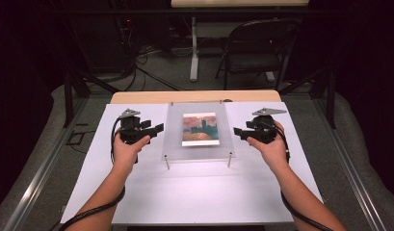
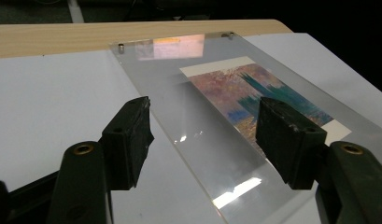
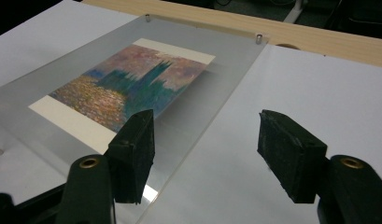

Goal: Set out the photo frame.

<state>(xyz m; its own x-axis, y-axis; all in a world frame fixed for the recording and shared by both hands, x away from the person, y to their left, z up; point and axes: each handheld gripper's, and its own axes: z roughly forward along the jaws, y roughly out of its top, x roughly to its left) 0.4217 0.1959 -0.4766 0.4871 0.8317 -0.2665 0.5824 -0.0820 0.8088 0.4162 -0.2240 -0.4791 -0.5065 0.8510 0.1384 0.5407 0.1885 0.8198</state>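
Here I hold my left tongs [image 1: 158, 129] and my right tongs [image 1: 237, 131] on either side of a clear rectangular acrylic frame [image 1: 173, 139] that stands on small metal posts over the white sheet [image 1: 194, 192] covering the surface. Both pairs point inward at the frame, so it lies between them, and neither touches it.

My left tongs [image 2: 202, 135] are spread wide, with nothing between the jaws. Seen along them, the left long edge of the acrylic frame [image 2: 188, 140] runs through the gap, with one jaw over the white sheet [image 2: 53, 93] and the other over the clear plate. Beyond that second jaw lies the rectangular print of a purple, teal and orange painting with a cream border [image 2: 254, 88], sandwiched in the frame.

My right tongs [image 3: 207, 144] are likewise spread, holding nothing. The frame's right long edge [image 3: 226, 93] passes between the jaws, one jaw above the acrylic near the print [image 3: 128, 84], the other above the bare white sheet [image 3: 319, 84].

Past the far end of the frame, a strip of pale wooden surface [image 1: 194, 96] shows beyond the sheet.
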